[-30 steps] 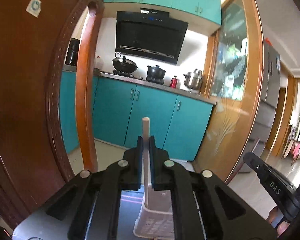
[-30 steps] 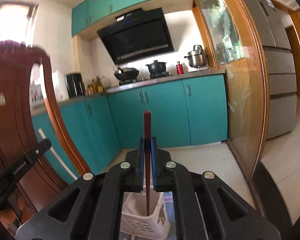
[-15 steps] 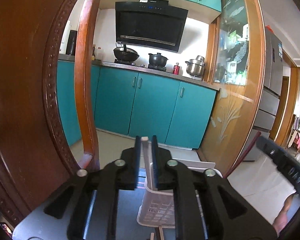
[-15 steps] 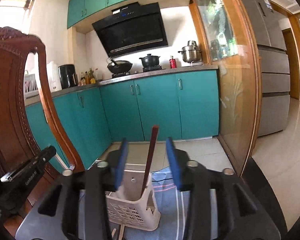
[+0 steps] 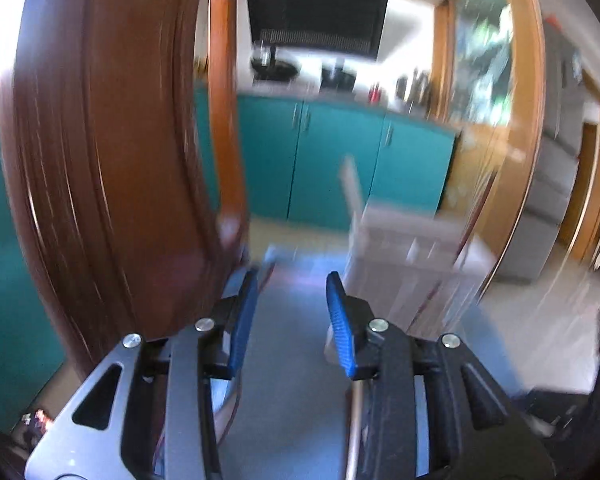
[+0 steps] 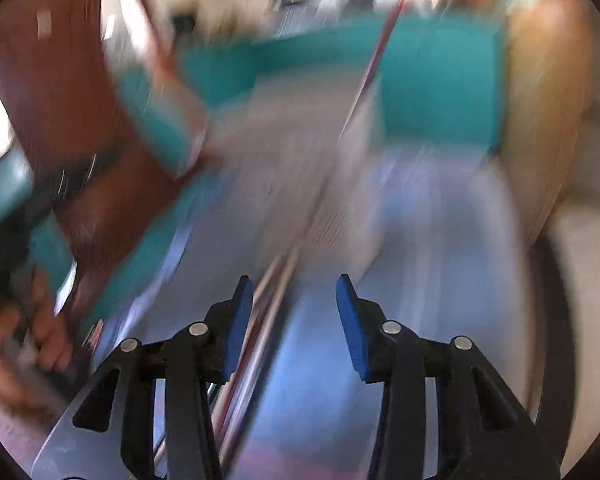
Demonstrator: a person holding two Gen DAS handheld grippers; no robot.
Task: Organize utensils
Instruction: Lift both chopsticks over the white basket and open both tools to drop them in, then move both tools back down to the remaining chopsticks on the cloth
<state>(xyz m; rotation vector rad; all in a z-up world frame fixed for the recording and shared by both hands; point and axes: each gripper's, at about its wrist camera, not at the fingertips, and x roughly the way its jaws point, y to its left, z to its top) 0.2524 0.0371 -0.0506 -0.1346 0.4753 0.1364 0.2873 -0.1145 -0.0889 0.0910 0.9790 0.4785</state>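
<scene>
Both views are motion-blurred. My left gripper [image 5: 290, 280] is open and empty. Ahead to its right stands the white slotted utensil basket [image 5: 404, 252] with a pale wooden stick [image 5: 350, 184] leaning out of it. My right gripper [image 6: 294, 282] is open and empty. The basket [image 6: 300, 168] is a blurred pale shape ahead of it, with a dark red chopstick [image 6: 374, 60] rising from it. More chopsticks [image 6: 256, 332] lie on the blue mat [image 6: 428, 248] by its left finger.
A brown wooden chair back [image 5: 100, 140] fills the left of the left wrist view and shows at the left of the right wrist view [image 6: 60, 92]. Teal kitchen cabinets [image 5: 340, 152] stand behind. A hand [image 6: 16, 352] holds the other gripper at lower left.
Both grippers let go of their sticks, which now stand in the basket. The left jaws went from shut to wide open. Both grippers are dropping back towards the mat, fast.
</scene>
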